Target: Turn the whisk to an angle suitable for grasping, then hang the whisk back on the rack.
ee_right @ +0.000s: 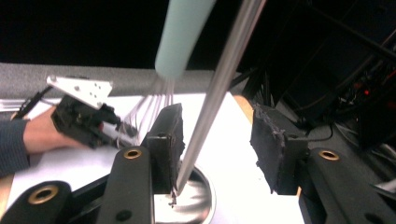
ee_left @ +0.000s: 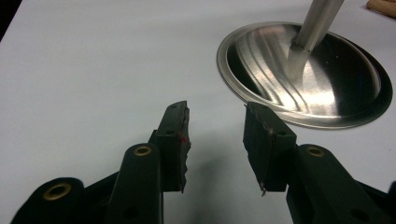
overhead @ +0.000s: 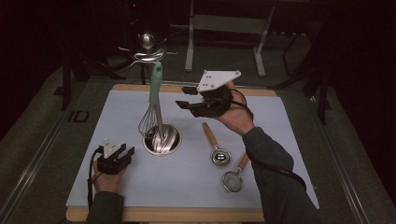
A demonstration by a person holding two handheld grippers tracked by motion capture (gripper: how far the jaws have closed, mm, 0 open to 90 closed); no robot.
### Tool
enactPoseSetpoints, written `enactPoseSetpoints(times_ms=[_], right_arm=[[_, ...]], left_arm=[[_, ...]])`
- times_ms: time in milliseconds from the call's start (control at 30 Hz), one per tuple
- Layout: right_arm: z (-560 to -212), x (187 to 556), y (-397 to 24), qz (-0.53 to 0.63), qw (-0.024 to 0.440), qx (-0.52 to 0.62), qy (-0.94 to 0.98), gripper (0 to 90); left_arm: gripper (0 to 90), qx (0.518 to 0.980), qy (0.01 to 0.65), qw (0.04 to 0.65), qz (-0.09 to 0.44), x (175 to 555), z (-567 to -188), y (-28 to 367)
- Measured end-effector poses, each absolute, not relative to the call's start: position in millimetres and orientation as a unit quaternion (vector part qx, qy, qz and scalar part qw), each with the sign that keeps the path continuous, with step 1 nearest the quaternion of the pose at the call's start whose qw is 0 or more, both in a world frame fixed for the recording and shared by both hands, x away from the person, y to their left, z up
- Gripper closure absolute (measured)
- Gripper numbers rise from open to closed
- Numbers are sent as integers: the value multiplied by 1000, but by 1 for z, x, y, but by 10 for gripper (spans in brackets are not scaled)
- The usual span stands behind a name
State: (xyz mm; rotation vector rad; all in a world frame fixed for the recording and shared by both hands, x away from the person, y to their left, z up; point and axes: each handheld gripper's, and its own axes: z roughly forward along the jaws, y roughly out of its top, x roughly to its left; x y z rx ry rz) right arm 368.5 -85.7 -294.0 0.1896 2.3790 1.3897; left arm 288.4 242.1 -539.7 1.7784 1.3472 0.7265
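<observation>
- Nearest the high camera, my left gripper rested on the pale blue mat, just to the left of the steel bowl, with its jaws released and nothing between them.
- From my left gripper's own view, both black pads stood apart over bare mat, and the bowl's rim lay just ahead and to the right.
- My right gripper hung above the mat, behind and to the right of the bowl, its jaws spread wide and gripping nothing.
- From my right gripper view, a slim metal rod ran up between the open pads, close against the left pad; I could not tell whether it touched.
- Standing in the bowl was the whisk, tilted slightly, its wires low and its mint-green handle pointing up.
- Right of the bowl lay a wooden-handled scoop, its metal cup nearest me.
- Farther right and nearer to me than the bowl lay a small mesh strainer with a wooden handle, well apart from the whisk.
</observation>
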Motion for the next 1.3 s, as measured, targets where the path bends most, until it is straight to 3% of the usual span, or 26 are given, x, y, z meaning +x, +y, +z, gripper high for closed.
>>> enactPoseSetpoints(times_ms=[367, 767, 1067, 1300], right_arm=[[-322, 373, -119, 451, 179, 112, 867, 556], [-362, 377, -154, 412, 177, 160, 880, 526], [-395, 374, -173, 385, 168, 203, 885, 510], [-432, 361, -191, 338, 156, 240, 897, 526]], left_arm=[[595, 689, 542, 397, 274, 290, -540, 246], [680, 668, 534, 420, 305, 279, -523, 246], [893, 645, 489, 502, 305, 266, -484, 246], [900, 633, 446, 544, 324, 264, -450, 238]])
